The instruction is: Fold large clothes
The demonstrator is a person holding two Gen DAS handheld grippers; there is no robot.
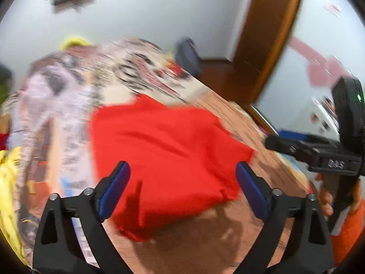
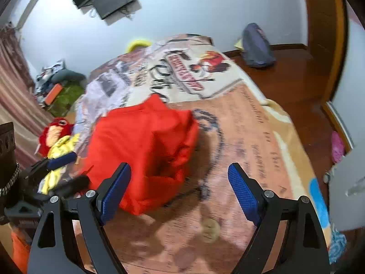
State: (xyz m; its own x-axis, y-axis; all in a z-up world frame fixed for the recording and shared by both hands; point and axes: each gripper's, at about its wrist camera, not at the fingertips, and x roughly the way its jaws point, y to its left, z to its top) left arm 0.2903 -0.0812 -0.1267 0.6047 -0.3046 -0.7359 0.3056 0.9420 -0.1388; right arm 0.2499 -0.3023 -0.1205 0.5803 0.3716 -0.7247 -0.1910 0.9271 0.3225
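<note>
A red garment (image 1: 164, 150) lies folded into a rough rectangle on the printed bedspread (image 1: 228, 239). My left gripper (image 1: 182, 182) is open and empty, hovering above the garment's near edge. In the right wrist view the red garment (image 2: 141, 146) sits left of centre, bunched and partly folded. My right gripper (image 2: 179, 187) is open and empty, above the garment's near right corner and the bedspread (image 2: 251, 137). The right gripper's body (image 1: 324, 157) shows at the right of the left wrist view, and the left gripper's blue pad (image 2: 61, 159) at the left of the right wrist view.
A yellow garment (image 1: 9, 194) and a red plush toy (image 2: 54, 134) lie at the bed's left side. A grey patterned cloth (image 2: 107, 91) lies behind the red garment. A dark bag (image 2: 255, 45) stands on the wooden floor (image 2: 296, 86) by the wall. A wooden door frame (image 1: 269, 34) rises at right.
</note>
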